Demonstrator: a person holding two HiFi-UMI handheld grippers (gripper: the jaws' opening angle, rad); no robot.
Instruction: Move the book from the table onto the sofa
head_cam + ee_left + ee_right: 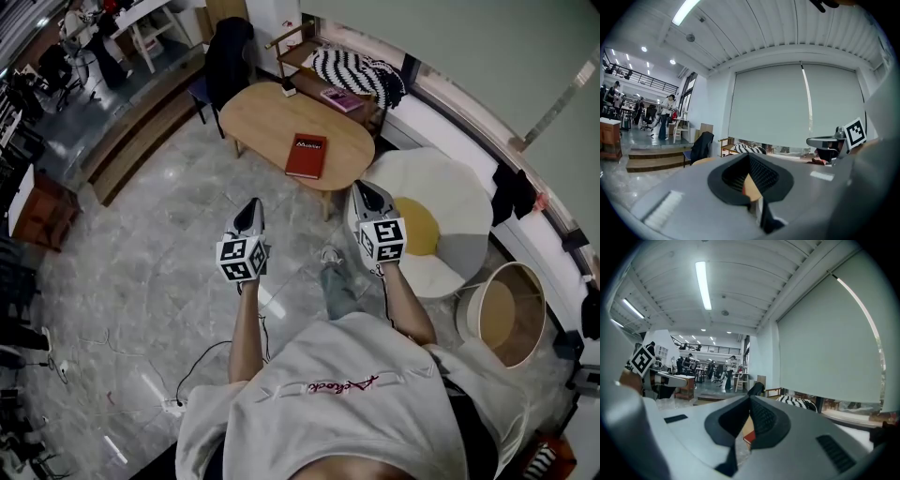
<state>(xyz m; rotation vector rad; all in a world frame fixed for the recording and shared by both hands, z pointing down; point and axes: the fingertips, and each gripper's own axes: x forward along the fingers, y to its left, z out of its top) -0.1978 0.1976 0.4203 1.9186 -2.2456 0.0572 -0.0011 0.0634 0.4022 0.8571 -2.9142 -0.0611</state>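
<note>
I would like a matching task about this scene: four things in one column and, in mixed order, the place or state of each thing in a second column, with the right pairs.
1 red book
2 yellow cushion
3 dark jacket
4 left gripper

A in the middle of the white round seat
B shut, holding nothing
C on the wooden table
D draped over a chair

Pairs: 1-C, 2-A, 3-D, 4-B
</note>
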